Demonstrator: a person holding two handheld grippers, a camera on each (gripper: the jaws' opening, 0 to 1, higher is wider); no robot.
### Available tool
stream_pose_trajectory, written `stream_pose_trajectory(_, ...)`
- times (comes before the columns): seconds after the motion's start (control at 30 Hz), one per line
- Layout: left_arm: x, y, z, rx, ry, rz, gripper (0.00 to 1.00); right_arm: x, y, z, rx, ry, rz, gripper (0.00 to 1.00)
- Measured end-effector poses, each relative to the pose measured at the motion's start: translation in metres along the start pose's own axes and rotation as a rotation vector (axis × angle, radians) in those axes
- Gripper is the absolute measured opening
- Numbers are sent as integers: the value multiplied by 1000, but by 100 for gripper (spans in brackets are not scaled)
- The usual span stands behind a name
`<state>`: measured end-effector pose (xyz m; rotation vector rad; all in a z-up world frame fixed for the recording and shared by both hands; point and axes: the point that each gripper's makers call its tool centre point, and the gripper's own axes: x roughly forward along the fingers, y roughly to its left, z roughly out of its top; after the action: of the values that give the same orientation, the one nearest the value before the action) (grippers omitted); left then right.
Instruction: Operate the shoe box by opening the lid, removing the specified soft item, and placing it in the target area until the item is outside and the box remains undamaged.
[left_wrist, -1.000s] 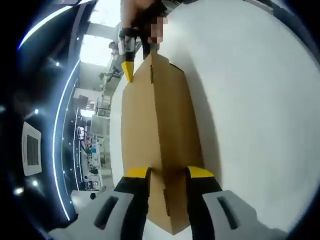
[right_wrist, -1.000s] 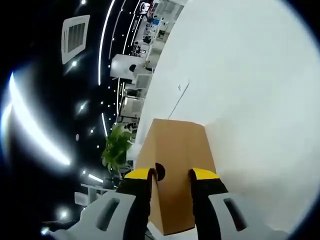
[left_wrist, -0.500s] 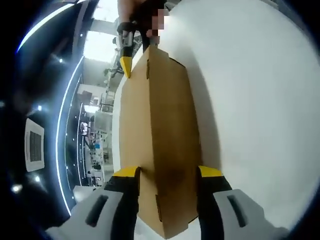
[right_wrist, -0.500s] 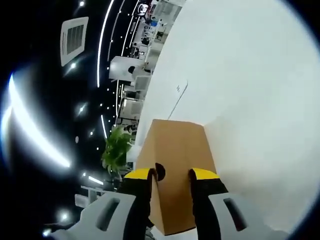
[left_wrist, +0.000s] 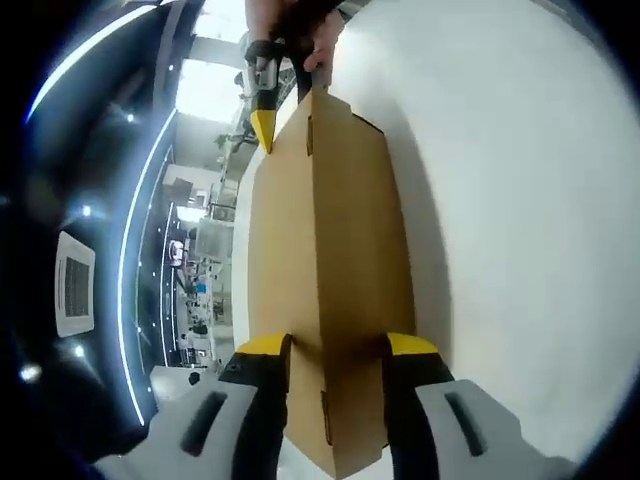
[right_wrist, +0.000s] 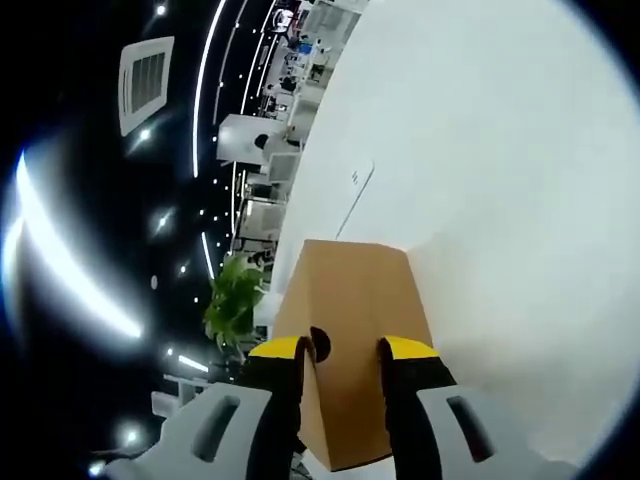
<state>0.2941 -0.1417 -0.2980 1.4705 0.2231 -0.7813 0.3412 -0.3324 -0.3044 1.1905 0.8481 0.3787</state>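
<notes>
Left gripper view has our left claw (left_wrist: 335, 345) pinching the near end of the closed shoe box (left_wrist: 330, 260) on the white table (left_wrist: 500, 200), our right claw (right_wrist: 340, 347) pinching its far end, so lid-opening and item removal remain

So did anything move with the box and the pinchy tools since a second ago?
Hardly. The left tool briefly spread its jaws wider around the near end of the cardboard box, then narrowed them back against it. The right tool stayed clamped on the other end, and the box stayed closed on the white table. The left view only shifted slightly.
</notes>
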Motion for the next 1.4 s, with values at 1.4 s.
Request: stream_pose_trajectory(1.4,-3,-2,-1,-10,-44,-8,35,-67,87,-9,-1110,43,-329,63)
